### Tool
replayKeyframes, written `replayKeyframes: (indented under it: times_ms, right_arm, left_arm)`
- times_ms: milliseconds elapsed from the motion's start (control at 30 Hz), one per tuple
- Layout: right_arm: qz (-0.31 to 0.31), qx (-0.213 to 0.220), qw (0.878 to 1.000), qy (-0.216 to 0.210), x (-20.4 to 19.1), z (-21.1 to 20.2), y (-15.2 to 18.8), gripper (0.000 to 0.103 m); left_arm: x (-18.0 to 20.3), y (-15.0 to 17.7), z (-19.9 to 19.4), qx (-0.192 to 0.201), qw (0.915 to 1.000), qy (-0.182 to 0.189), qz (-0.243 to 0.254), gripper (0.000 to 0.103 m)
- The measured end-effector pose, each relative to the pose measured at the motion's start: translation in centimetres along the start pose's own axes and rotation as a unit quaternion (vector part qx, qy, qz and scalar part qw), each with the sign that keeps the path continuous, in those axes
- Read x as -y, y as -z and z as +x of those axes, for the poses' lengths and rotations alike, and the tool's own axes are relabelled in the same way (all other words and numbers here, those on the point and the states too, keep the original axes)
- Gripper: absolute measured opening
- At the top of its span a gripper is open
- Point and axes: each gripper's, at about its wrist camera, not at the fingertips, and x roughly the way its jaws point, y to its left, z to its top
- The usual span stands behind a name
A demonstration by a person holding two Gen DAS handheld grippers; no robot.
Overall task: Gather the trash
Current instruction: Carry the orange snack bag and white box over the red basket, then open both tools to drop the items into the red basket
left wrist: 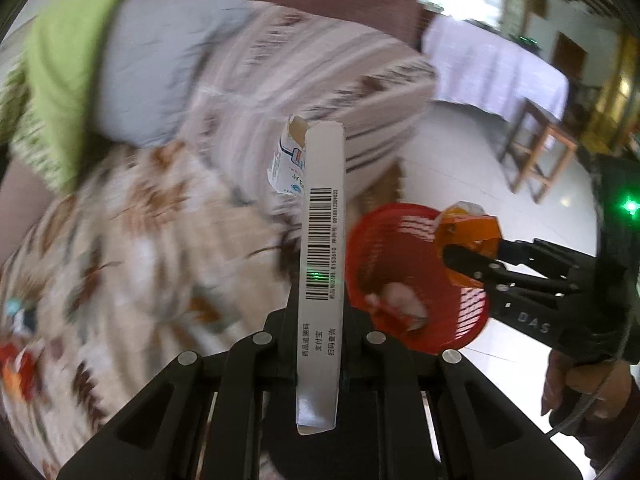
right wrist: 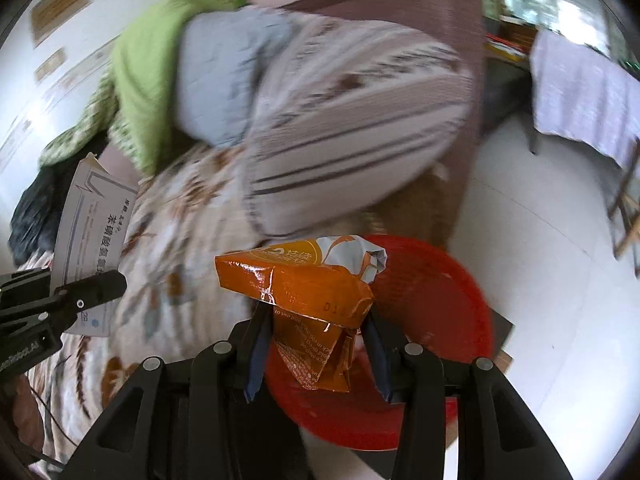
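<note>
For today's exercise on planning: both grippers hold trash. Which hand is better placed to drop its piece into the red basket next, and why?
Right. The right gripper already holds the orange packet over the red basket; the left gripper's flattened white box sits beside it.

Flattened box (left wrist: 322, 216), orange wrapper (right wrist: 308, 300) (crumpled)

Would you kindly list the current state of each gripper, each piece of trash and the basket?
left gripper: shut on the flattened white box.
white box: held upright, off the bed.
right gripper: shut on the orange packet.
orange packet: crumpled, held above the basket.
red basket: on the floor, some trash inside.
</note>
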Motion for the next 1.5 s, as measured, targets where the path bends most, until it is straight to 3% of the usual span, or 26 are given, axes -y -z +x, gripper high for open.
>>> replayKeyframes:
  times_ms: [133,300,333,400,433,533,700,967,1200,1500]
  right_arm:
    - [0.027,-0.003,1.0,0.01,2.7,0.2,0.0,0.046]
    - [0.045,-0.012,0.999,0.012,4.8,1.3,0.3,0.046]
    - [0.047,-0.014,0.999,0.011,5.0,1.5,0.3,0.047]
    - [0.057,-0.02,0.998,0.005,5.6,2.3,0.4,0.048]
    - [0.063,-0.023,0.998,0.004,5.9,2.6,0.5,0.052]
    - [0.079,-0.026,0.997,0.002,6.3,3.2,0.8,0.064]
    - [0.079,-0.025,0.997,0.007,6.0,2.9,1.0,0.065]
    - [0.05,-0.021,0.999,0.006,3.4,2.2,0.7,0.068]
    - [0.025,-0.023,0.999,-0.001,0.4,1.8,0.9,0.068]
    - [-0.043,-0.023,0.998,-0.029,-5.6,1.3,0.3,0.072]
  left_arm:
    - [2.5,-1.6,2.7,-0.022,0.9988,0.043,0.01,0.013]
    - [4.5,-2.6,5.3,-0.038,0.9967,0.068,0.021,0.017]
    - [4.7,-2.8,5.8,-0.042,0.9964,0.069,0.024,0.023]
    - [5.0,-2.7,6.5,-0.042,0.9965,0.067,0.026,0.066]
    - [5.0,-2.8,6.6,-0.037,0.997,0.063,0.025,0.071]
    - [4.7,-2.8,6.7,-0.031,0.9975,0.061,0.02,0.072]
    - [3.1,-2.2,5.9,-0.033,0.9984,0.046,0.0,0.072]
    - [0.0,-0.5,2.3,0.001,0.9995,-0.03,-0.011,0.076]
    - [-1.7,1.8,0.6,0.015,0.9952,-0.096,-0.01,0.08]
    - [-6.4,4.9,-2.9,0.029,0.9856,-0.153,-0.065,0.08]
